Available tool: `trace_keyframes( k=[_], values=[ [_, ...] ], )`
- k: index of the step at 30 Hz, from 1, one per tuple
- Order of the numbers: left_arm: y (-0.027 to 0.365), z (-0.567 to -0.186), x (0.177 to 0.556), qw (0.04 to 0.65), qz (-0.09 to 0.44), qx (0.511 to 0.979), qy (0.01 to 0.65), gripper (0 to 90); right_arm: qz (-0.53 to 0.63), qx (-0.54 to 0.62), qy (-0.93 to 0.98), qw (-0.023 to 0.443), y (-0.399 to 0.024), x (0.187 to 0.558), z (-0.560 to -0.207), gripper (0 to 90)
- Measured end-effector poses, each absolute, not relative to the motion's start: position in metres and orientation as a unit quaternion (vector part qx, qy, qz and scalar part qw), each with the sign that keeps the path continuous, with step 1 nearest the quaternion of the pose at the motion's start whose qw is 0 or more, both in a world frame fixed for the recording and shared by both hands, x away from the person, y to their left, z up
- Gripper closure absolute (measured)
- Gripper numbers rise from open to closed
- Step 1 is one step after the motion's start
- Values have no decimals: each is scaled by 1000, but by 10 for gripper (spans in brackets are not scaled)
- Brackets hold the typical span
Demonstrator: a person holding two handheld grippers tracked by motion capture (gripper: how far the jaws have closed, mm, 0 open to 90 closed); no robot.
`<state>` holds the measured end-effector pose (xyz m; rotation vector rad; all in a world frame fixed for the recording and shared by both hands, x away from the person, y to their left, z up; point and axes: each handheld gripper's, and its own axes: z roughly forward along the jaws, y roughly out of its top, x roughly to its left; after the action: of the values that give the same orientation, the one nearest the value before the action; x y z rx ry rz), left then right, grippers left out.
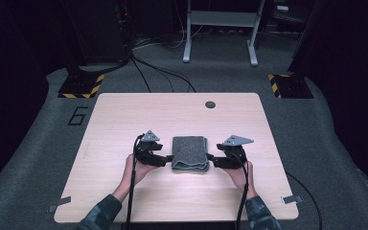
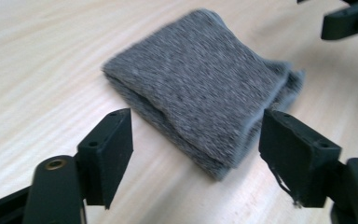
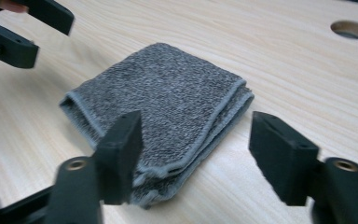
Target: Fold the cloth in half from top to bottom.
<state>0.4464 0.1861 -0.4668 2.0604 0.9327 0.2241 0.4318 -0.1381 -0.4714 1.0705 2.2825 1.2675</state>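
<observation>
A grey towel (image 1: 190,152), folded into a thick rectangle, lies flat in the middle of the light wooden table (image 1: 124,115). My left gripper (image 1: 168,158) sits at its left near corner and my right gripper (image 1: 211,160) at its right near corner, each held by a hand. In the left gripper view the towel (image 2: 200,93) reaches between the wide-apart jaws of my left gripper (image 2: 196,135), and no pad presses on it. In the right gripper view the towel's layered edge (image 3: 163,102) lies between the jaws of my open right gripper (image 3: 196,144).
A round cable hole (image 1: 210,104) is in the table's far side, right of centre. Cables trail from both grippers over the near edge. On the carpet beyond the table stand hazard-striped bases (image 1: 81,86) and a white metal frame (image 1: 220,28).
</observation>
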Motion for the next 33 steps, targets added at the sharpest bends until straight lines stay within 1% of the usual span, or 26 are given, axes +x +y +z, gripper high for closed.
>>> trace_keyframes(
  k=[1, 3, 5, 6, 8, 11, 13, 17, 18, 22, 25, 28, 30, 33],
  values=[
    [186, -467, 449, 417, 95, 823, 374, 231, 437, 381, 798, 166, -135, 435, -472, 303],
    [180, -470, 454, 411, 96, 823, 380, 224, 415, 388, 808, 158, -129, 442, -474, 248],
    [171, -475, 457, 388, 121, 832, 377, 213, 386, 397, 817, 158, -119, 448, -481, 221],
    [167, -477, 459, 379, 123, 838, 372, 210, 373, 398, 823, 160, -113, 450, -486, 208],
    [160, -484, 459, 359, 136, 847, 369, 204, 351, 398, 832, 161, -106, 451, -494, 212],
    [156, -493, 457, 338, 142, 856, 366, 204, 331, 401, 836, 175, -104, 447, -504, 191],
    [156, -497, 453, 328, 145, 861, 359, 204, 327, 398, 837, 187, -106, 443, -508, 174],
    [152, -505, 448, 312, 154, 868, 353, 200, 318, 396, 840, 190, -108, 440, -513, 171],
    [150, -509, 446, 310, 163, 869, 351, 200, 317, 392, 841, 194, -108, 440, -513, 170],
    [153, -514, 442, 319, 170, 864, 351, 199, 318, 392, 840, 199, -108, 438, -516, 164],
    [155, -515, 440, 321, 170, 861, 356, 200, 320, 397, 838, 194, -109, 439, -517, 139],
    [157, -517, 439, 331, 175, 853, 362, 192, 319, 397, 837, 200, -109, 441, -518, 111],
    [159, -519, 440, 341, 167, 847, 372, 184, 317, 395, 838, 203, -108, 440, -518, 107],
    [160, -519, 439, 341, 168, 846, 373, 182, 317, 395, 837, 207, -109, 441, -519, 74]
  ],
)
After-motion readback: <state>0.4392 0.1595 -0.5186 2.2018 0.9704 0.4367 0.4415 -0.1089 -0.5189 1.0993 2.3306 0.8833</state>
